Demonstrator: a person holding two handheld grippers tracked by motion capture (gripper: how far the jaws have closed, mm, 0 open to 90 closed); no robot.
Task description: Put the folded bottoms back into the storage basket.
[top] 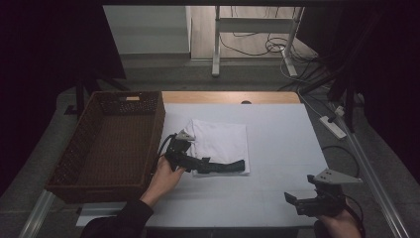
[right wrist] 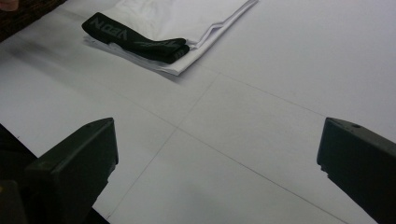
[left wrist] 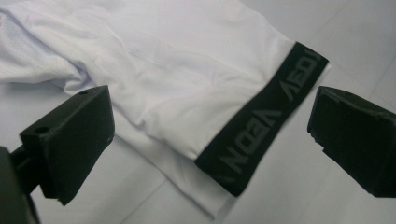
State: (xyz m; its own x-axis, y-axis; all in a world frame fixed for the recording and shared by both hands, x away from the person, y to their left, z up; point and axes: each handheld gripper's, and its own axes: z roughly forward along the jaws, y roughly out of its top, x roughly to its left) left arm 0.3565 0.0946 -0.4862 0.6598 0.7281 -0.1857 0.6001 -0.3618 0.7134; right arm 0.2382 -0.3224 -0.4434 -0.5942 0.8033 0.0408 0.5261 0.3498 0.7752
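Folded white garment [top: 221, 140] lies on white table [top: 277, 148]; both grippers' fingers wide.

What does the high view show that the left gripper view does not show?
High view: the wicker basket left of the folded white garment, the person's hand, the right gripper open near the table's front edge, and the floor cables. Left gripper view: the grey lettering on the black waistband, between open jaws. Both: the garment, waistband and white table.
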